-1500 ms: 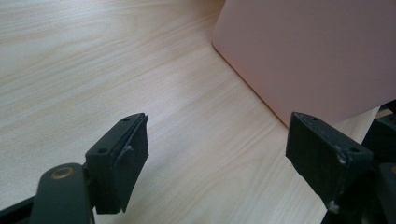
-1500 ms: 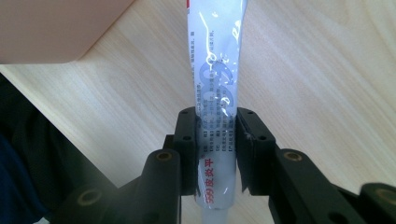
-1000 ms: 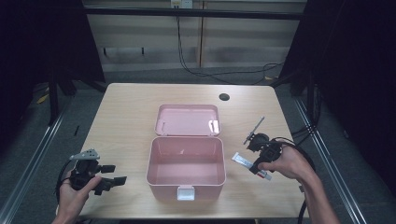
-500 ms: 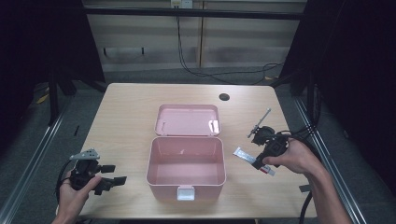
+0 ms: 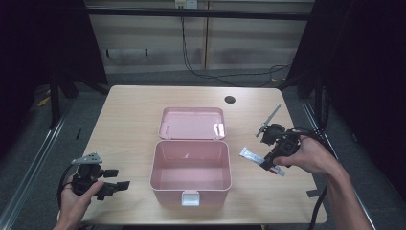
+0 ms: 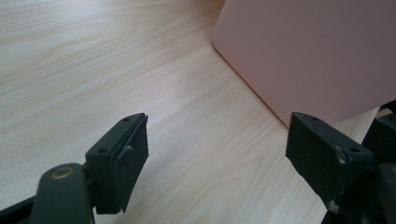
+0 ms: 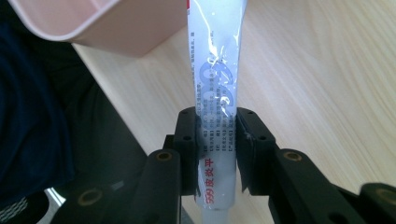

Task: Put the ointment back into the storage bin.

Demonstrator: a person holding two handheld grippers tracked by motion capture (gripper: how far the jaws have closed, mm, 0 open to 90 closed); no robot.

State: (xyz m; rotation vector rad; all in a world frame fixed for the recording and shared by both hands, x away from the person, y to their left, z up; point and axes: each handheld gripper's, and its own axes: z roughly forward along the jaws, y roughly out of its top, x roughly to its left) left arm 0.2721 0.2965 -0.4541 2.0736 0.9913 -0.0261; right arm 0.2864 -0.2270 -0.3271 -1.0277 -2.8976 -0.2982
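A pink box (image 5: 191, 171) stands open in the middle of the table, its lid (image 5: 192, 123) laid back behind it. My right gripper (image 5: 269, 162) hangs to the right of the box, shut on a white ointment tube (image 5: 253, 155). In the right gripper view the tube (image 7: 217, 70) runs up between the two pads, printed with grey and red lettering, and its far end reaches the box's corner (image 7: 107, 28). My left gripper (image 5: 119, 180) rests low at the table's front left, open with nothing between its jaws. The left gripper view has the box's pink wall (image 6: 317, 51) ahead at the right.
The wooden table (image 5: 129, 120) has a small dark hole (image 5: 230, 99) at its back right. A cable trails from the right gripper over the table's right edge. Dark floor and metal rails surround the table.
My right gripper has risen off the table with the tube in it and drifted slightly right and back. The left hand has stayed put.
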